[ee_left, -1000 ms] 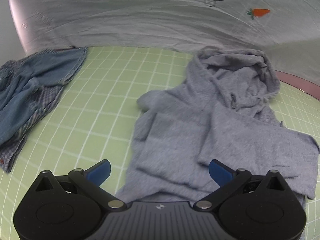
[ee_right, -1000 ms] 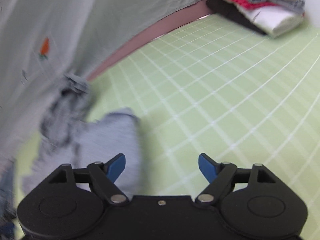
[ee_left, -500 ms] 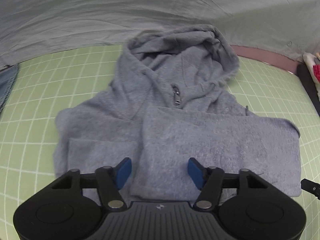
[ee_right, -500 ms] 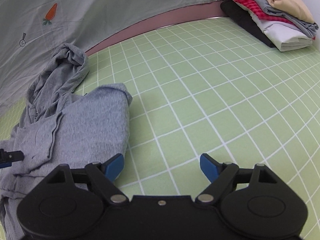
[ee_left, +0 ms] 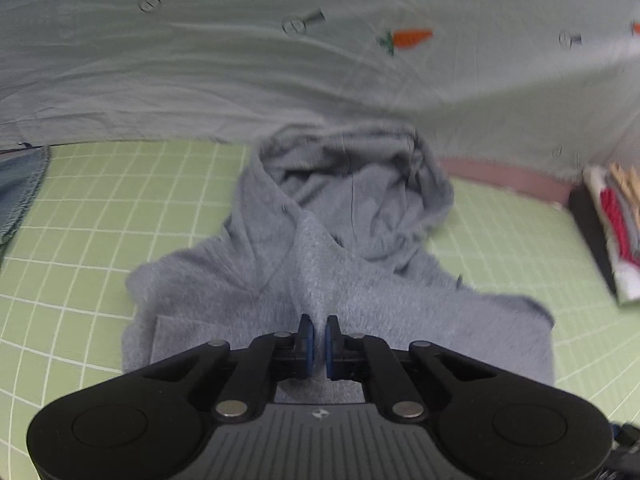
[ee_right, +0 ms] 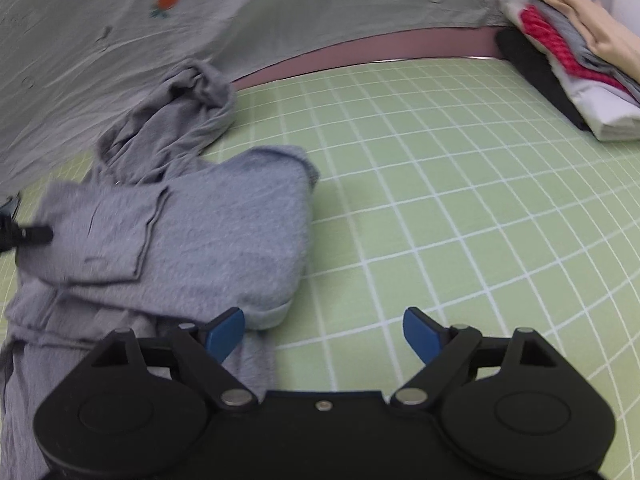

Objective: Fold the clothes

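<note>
A grey zip hoodie lies partly folded on the green grid mat, hood toward the back. My left gripper is over the hoodie's front, its blue pads nearly together with a thin gap; whether cloth is pinched between them I cannot tell. In the right wrist view the hoodie lies to the left, its folded edge near the left finger. My right gripper is open and empty, low over the mat at the hoodie's right edge.
A pale sheet with carrot prints hangs behind the mat. A stack of folded clothes sits at the back right. A blue denim garment lies at the far left. A pink rim edges the mat.
My left gripper's jaws have closed from wide open to nearly together over the hoodie's front. My right gripper moved closer to the hoodie's right edge and stays open.
</note>
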Available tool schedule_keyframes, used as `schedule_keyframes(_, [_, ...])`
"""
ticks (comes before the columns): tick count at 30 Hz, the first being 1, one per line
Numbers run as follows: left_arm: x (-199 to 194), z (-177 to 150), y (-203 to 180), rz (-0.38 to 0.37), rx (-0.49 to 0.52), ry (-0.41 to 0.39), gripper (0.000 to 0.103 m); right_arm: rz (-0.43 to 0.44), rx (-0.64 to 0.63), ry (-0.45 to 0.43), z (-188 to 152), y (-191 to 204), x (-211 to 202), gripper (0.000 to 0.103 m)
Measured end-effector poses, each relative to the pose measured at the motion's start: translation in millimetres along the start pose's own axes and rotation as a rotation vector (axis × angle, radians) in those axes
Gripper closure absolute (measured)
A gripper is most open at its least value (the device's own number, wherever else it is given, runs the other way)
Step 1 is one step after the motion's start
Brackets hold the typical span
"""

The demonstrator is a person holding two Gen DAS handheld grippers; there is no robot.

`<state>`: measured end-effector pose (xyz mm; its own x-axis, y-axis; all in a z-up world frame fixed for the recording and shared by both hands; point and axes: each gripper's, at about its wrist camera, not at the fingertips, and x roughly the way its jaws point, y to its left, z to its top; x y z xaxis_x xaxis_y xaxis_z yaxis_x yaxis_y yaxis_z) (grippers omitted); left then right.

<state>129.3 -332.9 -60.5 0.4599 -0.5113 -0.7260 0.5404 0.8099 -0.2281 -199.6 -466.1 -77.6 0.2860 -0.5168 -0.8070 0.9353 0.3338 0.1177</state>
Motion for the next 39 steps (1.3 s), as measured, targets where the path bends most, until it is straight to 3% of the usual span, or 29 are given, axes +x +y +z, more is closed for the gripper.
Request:
schedule_keyframes(3, [-24, 10, 5, -0.011, -0.054, -0.059, 0.097, 0.01, -0.082, 0.003, 2, 16, 3, 0.014])
schedule_keyframes(9, [-76, 28, 30, -0.017, -0.175, -0.182, 0.097, -0.109, -0.259, -0.049, 9, 44, 22, 0.014])
schedule_keyframes(13, [-100, 22, 58, 0.075, -0.19, -0.233, 0.097, -0.132, -0.262, -0.071, 14, 43, 22, 0.013])
schedule_keyframes(15, [-93, 9, 76, 0.159, -0.194, -0.196, 0.097, -0.122, -0.259, -0.068, 11, 44, 20, 0.013])
schedule_keyframes(18, [-61, -18, 107, 0.269, -0.239, -0.075, 0.096, -0.11, -0.276, -0.03, 1, 51, 25, 0.013])
schedule_keyframes(21, [-40, -38, 126, 0.325, -0.269, 0.03, 0.092, -0.106, -0.29, -0.007, -2, 56, 26, 0.013])
schedule_keyframes(24, [-42, -43, 124, 0.293, -0.284, 0.01, 0.083, -0.097, -0.279, 0.005, -2, 57, 22, 0.013])
schedule_keyframes(28, [-40, -43, 106, 0.246, -0.232, 0.0, 0.073, -0.052, -0.186, 0.001, 4, 48, 7, 0.013])
schedule_keyframes(31, [-36, -43, 97, 0.261, -0.208, -0.002, 0.069, 0.003, -0.128, -0.044, 6, 43, -10, 0.012])
schedule_keyframes(34, [-32, -43, 89, 0.279, -0.186, -0.004, 0.058, 0.016, -0.102, -0.083, 8, 39, -22, 0.012])
schedule_keyframes(39, [-28, -42, 110, 0.434, -0.204, 0.033, 0.057, -0.059, -0.028, -0.097, 13, 23, -23, 0.012])
